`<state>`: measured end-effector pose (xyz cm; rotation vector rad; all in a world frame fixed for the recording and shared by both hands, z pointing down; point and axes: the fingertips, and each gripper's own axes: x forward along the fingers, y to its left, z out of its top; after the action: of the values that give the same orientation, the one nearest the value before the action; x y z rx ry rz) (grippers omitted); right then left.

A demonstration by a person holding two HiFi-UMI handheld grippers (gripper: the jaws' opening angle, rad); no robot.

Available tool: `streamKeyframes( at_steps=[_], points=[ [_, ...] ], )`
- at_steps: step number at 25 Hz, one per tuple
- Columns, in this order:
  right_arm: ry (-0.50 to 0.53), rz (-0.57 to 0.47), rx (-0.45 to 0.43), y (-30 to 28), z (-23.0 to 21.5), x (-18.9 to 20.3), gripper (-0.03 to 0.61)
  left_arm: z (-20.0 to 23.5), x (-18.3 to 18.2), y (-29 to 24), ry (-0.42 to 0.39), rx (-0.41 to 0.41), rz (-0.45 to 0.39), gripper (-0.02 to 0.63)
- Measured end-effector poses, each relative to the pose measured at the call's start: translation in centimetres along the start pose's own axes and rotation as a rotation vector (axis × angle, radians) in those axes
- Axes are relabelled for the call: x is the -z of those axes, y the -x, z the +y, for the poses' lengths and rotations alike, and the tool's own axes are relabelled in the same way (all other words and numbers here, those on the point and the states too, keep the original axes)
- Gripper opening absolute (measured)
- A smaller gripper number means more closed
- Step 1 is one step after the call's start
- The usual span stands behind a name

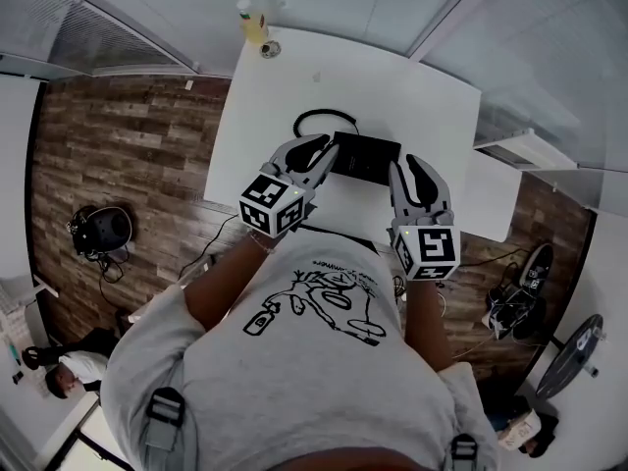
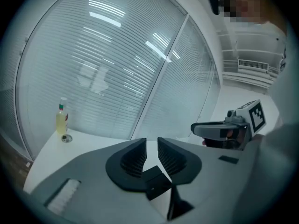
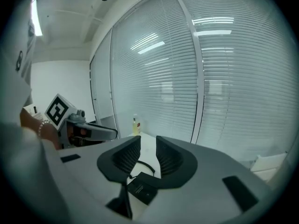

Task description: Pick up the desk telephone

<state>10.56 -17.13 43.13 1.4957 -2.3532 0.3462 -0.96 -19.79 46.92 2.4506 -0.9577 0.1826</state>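
Left tool point(image 1: 316, 153) and right tool point(image 1: 417, 177), jaws slightly apart and empty, you hold flanking the phone point(image 1: 365, 157) on the tabletop point(image 1: 324, 77), likely for a two-sided lift.

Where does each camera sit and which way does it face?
Head view: on the head, steeply down at table, phone; torso, arms, left gripper, right gripper show.
Left gripper view: on left gripper, facing blinds; own jaws, right gripper show.
Right gripper view: on right gripper, facing blinds; own jaws, left gripper show.
Shared by all: bottle, phone.
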Motion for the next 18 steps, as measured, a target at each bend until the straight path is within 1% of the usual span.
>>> streamKeyframes(
  at_steps=[3,8,14,18],
  points=[
    [-0.023,0.035,-0.006,-0.7,-0.4,2.0,0.085,1.0,2.0,-0.6,0.03,-0.008,0.039,0.085],
    [-0.114,0.098,-0.019,-2.2,-1.5,5.6,0.107,2.7,5.9,-2.1,0.075,-0.012,0.117,0.104],
    [-0.177,0.166,-0.016,-3.3,-2.8,9.5,0.124,4.6,10.7,-3.5,0.165,-0.017,0.204,0.112],
    [-0.223,0.196,-0.028,-4.0,-3.1,12.0,0.132,5.4,13.0,-4.4,0.176,-0.016,0.25,0.112]
  ],
)
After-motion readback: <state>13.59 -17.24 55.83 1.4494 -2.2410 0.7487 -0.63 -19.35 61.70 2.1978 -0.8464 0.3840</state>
